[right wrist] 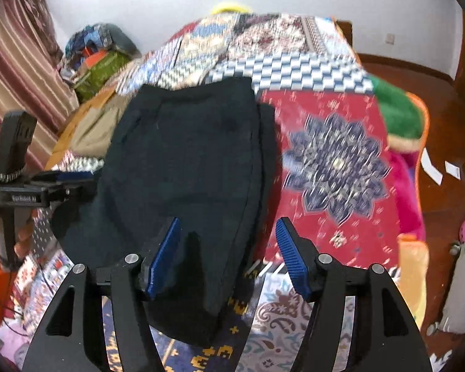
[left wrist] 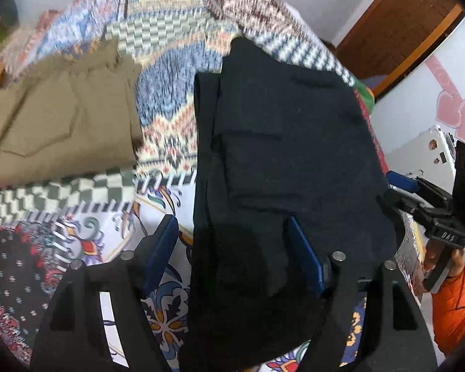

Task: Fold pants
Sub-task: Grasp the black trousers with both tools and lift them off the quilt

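The black pants lie on the patchwork bedspread, long axis running away from both cameras toward the headboard end. Folded khaki trousers sit left of them. The left gripper and right gripper both have their fingers spread over the near end.
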Tool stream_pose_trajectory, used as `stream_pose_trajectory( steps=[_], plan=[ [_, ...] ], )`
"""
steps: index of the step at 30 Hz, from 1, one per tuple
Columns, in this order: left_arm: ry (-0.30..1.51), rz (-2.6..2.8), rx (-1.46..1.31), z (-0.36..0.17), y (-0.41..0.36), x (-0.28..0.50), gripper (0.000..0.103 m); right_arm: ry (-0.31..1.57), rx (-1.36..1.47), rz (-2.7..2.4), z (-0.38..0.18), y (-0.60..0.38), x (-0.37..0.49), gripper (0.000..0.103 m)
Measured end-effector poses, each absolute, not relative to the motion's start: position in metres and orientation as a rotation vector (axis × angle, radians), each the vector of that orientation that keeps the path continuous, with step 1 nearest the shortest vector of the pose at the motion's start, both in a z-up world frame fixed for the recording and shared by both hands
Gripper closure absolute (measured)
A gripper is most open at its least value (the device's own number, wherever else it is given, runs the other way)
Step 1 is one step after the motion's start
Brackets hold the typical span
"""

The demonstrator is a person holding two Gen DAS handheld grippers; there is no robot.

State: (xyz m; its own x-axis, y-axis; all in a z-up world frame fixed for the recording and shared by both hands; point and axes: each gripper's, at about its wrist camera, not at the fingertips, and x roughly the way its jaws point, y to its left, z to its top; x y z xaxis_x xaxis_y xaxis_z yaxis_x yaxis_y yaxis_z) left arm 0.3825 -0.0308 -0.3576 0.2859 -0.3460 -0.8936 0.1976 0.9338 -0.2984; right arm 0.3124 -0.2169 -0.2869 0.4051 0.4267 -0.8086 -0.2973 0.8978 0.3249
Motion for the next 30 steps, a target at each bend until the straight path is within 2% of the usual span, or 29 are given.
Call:
stream_pose_trajectory(
  steps=[5,10,14,15,18,20,22,25,30],
  plan=[
    [1.281,-0.421,-0.235,-0.371,-0.025,0.397,0.03,1.11,0.173,0.493,-0.307,-0.209,0.321,0.043],
    [1.305,-0.448,-0.241,-0.376,-0.035,0.417,0.03,1.124,0.2,0.524,-0.313,-0.201,0.333,0.033],
    [1.323,-0.472,-0.223,-0.381,-0.049,0.427,0.022,1.117,0.184,0.543,-0.315,-0.192,0.338,0.027],
    [1.33,-0.478,-0.223,-0.382,-0.053,0.429,0.018,1.116,0.18,0.546,-0.316,-0.19,0.339,0.027],
    [1.334,-0.489,-0.195,-0.385,-0.066,0.434,0.014,1.115,0.176,0.557,-0.316,-0.186,0.34,0.026],
    [1.327,-0.483,-0.156,-0.386,-0.074,0.435,0.014,1.113,0.174,0.561,-0.315,-0.186,0.341,0.03],
    [1.312,-0.475,-0.125,-0.385,-0.08,0.434,0.014,1.104,0.177,0.573,-0.313,-0.186,0.34,0.038],
    [1.287,-0.467,-0.101,-0.38,-0.088,0.428,0.02,1.08,0.176,0.58,-0.309,-0.187,0.334,0.048],
    [1.252,-0.478,-0.088,-0.364,-0.085,0.418,0.04,1.035,0.181,0.586,-0.296,-0.192,0.328,0.059]
  ],
)
